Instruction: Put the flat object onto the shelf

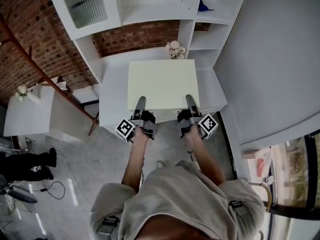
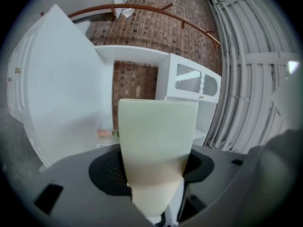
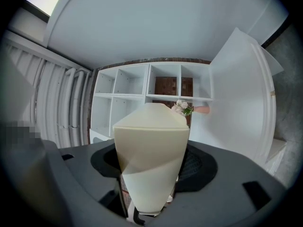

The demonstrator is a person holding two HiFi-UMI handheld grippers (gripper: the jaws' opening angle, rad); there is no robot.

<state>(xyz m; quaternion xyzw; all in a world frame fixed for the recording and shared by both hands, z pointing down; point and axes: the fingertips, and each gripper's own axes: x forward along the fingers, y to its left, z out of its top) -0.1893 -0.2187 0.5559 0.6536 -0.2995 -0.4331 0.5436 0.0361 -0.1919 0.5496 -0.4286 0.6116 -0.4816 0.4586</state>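
Observation:
The flat object is a pale cream board (image 1: 163, 84), held level in front of the white shelf unit (image 1: 150, 4), above its lower ledge (image 1: 112, 81). My left gripper (image 1: 140, 103) is shut on the board's near edge at the left, and my right gripper (image 1: 190, 101) is shut on the same edge at the right. The left gripper view shows the board (image 2: 156, 141) running out from between the jaws. In the right gripper view the board (image 3: 150, 145) fills the gap the same way, with open shelf compartments (image 3: 130, 98) behind it.
A small bunch of flowers (image 1: 175, 49) stands at the back of the ledge, just beyond the board's far edge. A blue item (image 1: 204, 7) sits in an upper right compartment. A slatted cabinet door (image 1: 87, 6) is at upper left, a white table (image 1: 30, 116) at left.

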